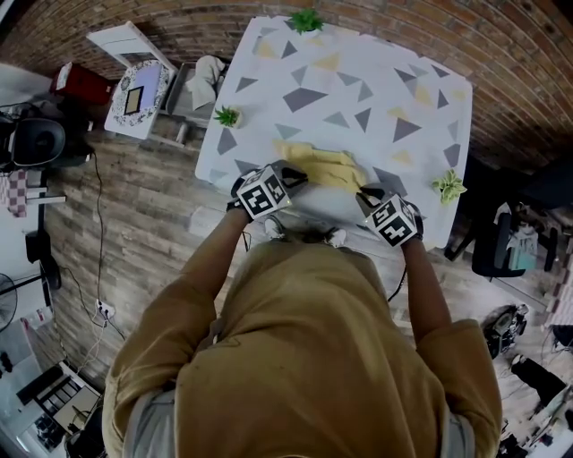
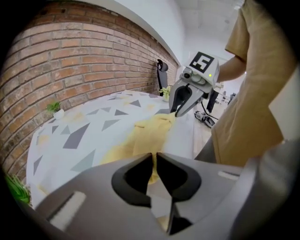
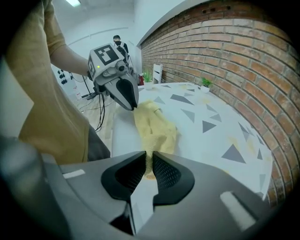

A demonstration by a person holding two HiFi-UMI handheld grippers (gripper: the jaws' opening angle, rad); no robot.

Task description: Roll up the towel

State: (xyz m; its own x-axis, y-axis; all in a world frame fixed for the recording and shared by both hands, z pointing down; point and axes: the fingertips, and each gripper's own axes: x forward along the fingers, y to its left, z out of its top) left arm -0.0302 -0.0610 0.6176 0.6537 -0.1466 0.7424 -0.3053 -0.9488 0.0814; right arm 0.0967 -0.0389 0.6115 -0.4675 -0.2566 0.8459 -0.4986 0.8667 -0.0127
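Note:
A crumpled yellow towel [image 1: 324,166] lies near the front edge of the table [image 1: 358,80], which has a white cloth with grey and yellow triangles. My left gripper [image 1: 301,176] is shut on the towel's near left corner. In the left gripper view, yellow cloth [image 2: 140,138] runs from between my closed jaws [image 2: 154,161] across to the right gripper [image 2: 175,111]. My right gripper [image 1: 365,193] is shut on the near right corner. In the right gripper view, the towel [image 3: 154,126] is pinched between the jaws [image 3: 150,159] and stretches to the left gripper [image 3: 134,106].
Small potted plants stand at the table's left edge [image 1: 227,115], far edge [image 1: 305,20] and right edge [image 1: 448,186]. A brick wall [image 3: 225,51] runs behind the table. A white side stand [image 1: 136,88] is at the left, and a dark chair [image 1: 497,241] at the right.

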